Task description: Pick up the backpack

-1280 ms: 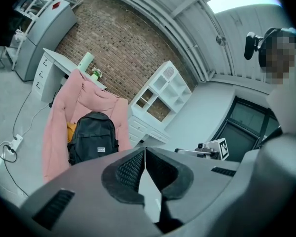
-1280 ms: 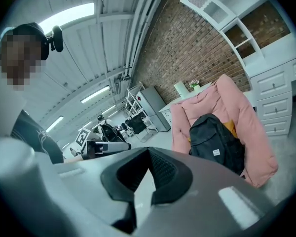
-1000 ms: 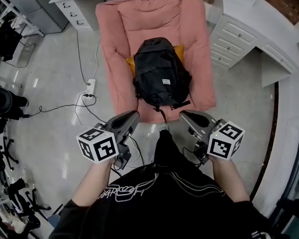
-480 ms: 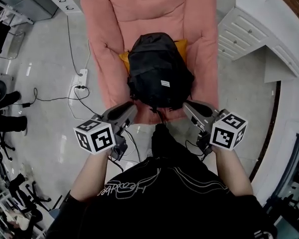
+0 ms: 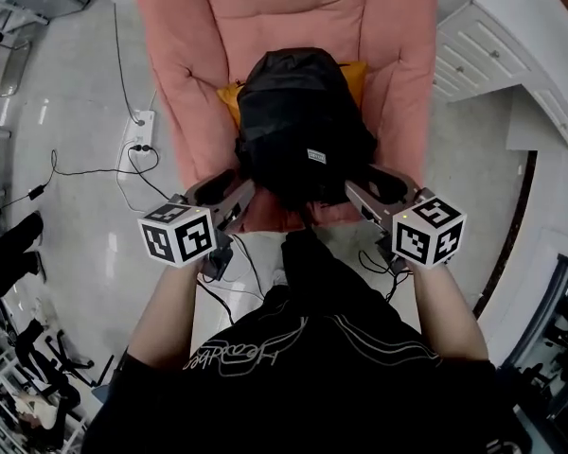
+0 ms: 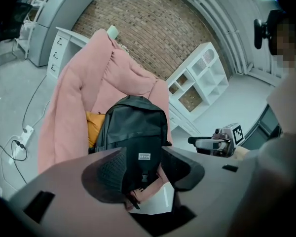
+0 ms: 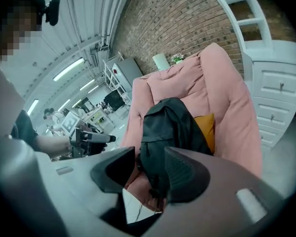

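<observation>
Two grippers: one in each of the person's hands, flanking the near, lower end of the bag.
Left gripper [image 5: 225, 190]: jaws stood wide apart and had just been opening. Nothing was pressed between the pads. In the left gripper view the bag's front panel and small label showed through the gap, beyond the tips.
Right gripper [image 5: 364, 185]: jaws were parted too, a little less widely, and had also just been opening. The right gripper view showed the bag's side edge through the gap, not clamped.
Backpack [image 5: 298, 121]: black, propped on the seat of the pink armchair [image 5: 175, 74], leaning on the backrest, with an orange cushion [image 5: 229, 97] tucked behind it.
Long axis: it ran away from the person and up the chair back, with the rounded top farthest off. The bottom and its dangling straps lay nearest, at the seat's front edge.
Bearing from tools: the bag lay ahead of and between the two grippers. The left one sat just beside its lower left corner, the right one just beside its lower right corner.
Contact: none was evident in either gripper view. The head view was too tight to rule out a brush.
Nearer hand: neither clearly, as both looked about equally close.
Coming move, as judged: each gripper would need to go forward and inward onto a side or strap before closing.
</observation>
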A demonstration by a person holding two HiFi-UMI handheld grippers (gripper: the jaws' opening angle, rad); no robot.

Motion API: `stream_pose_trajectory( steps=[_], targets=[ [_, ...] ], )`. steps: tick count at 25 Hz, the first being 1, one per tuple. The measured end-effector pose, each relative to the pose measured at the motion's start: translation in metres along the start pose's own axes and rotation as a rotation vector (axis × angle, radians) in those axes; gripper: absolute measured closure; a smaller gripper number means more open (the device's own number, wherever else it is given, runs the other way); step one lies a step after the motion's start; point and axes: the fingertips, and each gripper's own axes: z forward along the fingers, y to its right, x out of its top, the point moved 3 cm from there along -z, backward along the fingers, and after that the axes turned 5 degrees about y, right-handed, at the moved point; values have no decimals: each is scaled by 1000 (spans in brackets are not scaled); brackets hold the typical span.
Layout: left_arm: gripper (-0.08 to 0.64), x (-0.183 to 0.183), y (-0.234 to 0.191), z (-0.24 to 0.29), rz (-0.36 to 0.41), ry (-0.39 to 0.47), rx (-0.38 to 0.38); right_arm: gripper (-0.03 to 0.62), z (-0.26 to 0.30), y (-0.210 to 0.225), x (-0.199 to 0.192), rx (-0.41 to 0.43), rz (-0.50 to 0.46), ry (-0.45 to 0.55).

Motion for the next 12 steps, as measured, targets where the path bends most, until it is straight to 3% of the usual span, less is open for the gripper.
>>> stream_pose_trajectory(
  steps=[5, 9, 12],
  targets=[
    [327, -5, -28, 30, -24, -43, 19, 368, 27, 31, -5, -71, -88, -66],
    [322, -5, -51, 53, -41, -52, 57, 351, 47, 53, -9, -100, -45, -85],
    [322, -5, -68, 69, -68, -63, 72, 337, 62, 64, -15, -121, -68, -123]
  ],
)
